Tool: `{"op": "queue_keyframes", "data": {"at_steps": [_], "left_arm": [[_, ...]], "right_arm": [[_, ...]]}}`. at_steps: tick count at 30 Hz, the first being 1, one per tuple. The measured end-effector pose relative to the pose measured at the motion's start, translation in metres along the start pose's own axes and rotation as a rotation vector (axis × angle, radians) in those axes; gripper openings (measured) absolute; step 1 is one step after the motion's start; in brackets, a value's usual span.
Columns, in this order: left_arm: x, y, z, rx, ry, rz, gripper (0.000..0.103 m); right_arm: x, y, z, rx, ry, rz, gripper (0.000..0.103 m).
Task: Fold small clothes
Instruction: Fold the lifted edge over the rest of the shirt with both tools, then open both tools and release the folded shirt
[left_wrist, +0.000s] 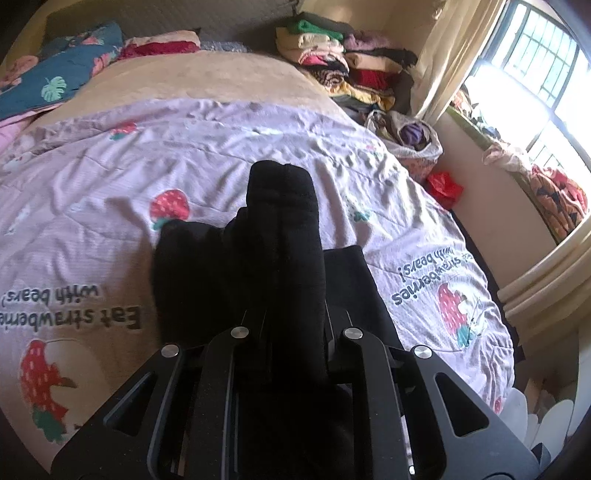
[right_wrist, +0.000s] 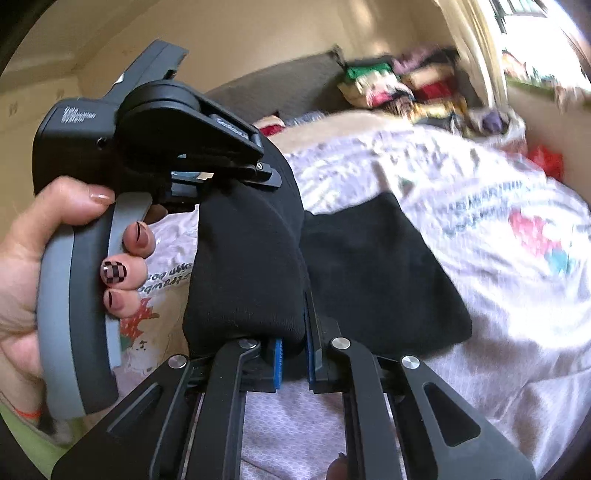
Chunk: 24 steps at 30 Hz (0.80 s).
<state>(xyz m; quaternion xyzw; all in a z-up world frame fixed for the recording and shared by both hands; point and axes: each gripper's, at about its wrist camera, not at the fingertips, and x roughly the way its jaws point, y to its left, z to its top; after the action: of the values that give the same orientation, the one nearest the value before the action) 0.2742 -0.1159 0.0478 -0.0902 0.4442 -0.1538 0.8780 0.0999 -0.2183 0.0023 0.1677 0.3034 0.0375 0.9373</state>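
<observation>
Daylit from a window (left_wrist: 532, 85) at upper right, blown out to white glare. Soft, even brightness over the bedspread (left_wrist: 110, 177); black garment (left_wrist: 280, 236) crushed to near featureless dark. Sharp in the left wrist view; smeared by motion blur toward the right in the right wrist view. Strong fisheye bending, dark vignetted corners.

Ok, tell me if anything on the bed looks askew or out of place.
Nothing looks spilled or damaged. The black garment is only half flat: one part lies on the strawberry quilt, the rest is bunched and lifted between the left gripper and right gripper, both shut on it.
</observation>
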Motion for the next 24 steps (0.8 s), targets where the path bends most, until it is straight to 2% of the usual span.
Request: {"op": "queue_keyframes", "data": {"at_steps": [3,9,11,12,13,15,17,18,19,20,21,24], "left_arm": [[0.018,-0.009,0.002,0.003,0.037,0.004,0.011],[0.051,-0.029,0.001,0.031,0.086,0.029,0.021],[0.061,-0.033,0.001,0.031,0.103,0.034,0.025],[0.066,-0.035,0.001,0.028,0.112,0.031,0.034],[0.07,-0.036,0.001,0.022,0.12,0.025,0.052],[0.071,-0.036,0.004,0.002,0.118,-0.026,0.067],[0.066,-0.038,0.006,-0.002,0.097,-0.041,0.072],[0.06,-0.037,0.007,0.001,0.082,-0.046,0.073],[0.056,-0.037,0.009,-0.001,0.07,-0.052,0.073],[0.045,-0.031,0.01,-0.012,0.041,-0.061,0.073],[0.04,-0.028,0.011,-0.018,0.028,-0.062,0.074],[0.019,-0.01,0.005,-0.002,-0.011,-0.016,0.074]], "right_arm": [[0.006,-0.021,0.0,0.112,0.045,0.038,0.008],[0.018,-0.06,-0.007,0.358,0.127,0.156,0.009],[0.019,-0.067,-0.009,0.405,0.146,0.174,0.015],[0.021,-0.073,-0.01,0.437,0.157,0.185,0.016],[0.022,-0.076,-0.012,0.459,0.163,0.191,0.018],[0.021,-0.085,-0.013,0.505,0.171,0.194,0.019],[0.019,-0.092,-0.014,0.536,0.176,0.182,0.031],[0.017,-0.095,-0.014,0.555,0.18,0.188,0.034],[0.015,-0.097,-0.014,0.563,0.187,0.193,0.041],[0.013,-0.097,-0.012,0.562,0.193,0.193,0.052],[0.007,-0.096,-0.008,0.541,0.189,0.191,0.058],[-0.013,-0.099,0.008,0.51,0.137,0.186,0.07]]}}
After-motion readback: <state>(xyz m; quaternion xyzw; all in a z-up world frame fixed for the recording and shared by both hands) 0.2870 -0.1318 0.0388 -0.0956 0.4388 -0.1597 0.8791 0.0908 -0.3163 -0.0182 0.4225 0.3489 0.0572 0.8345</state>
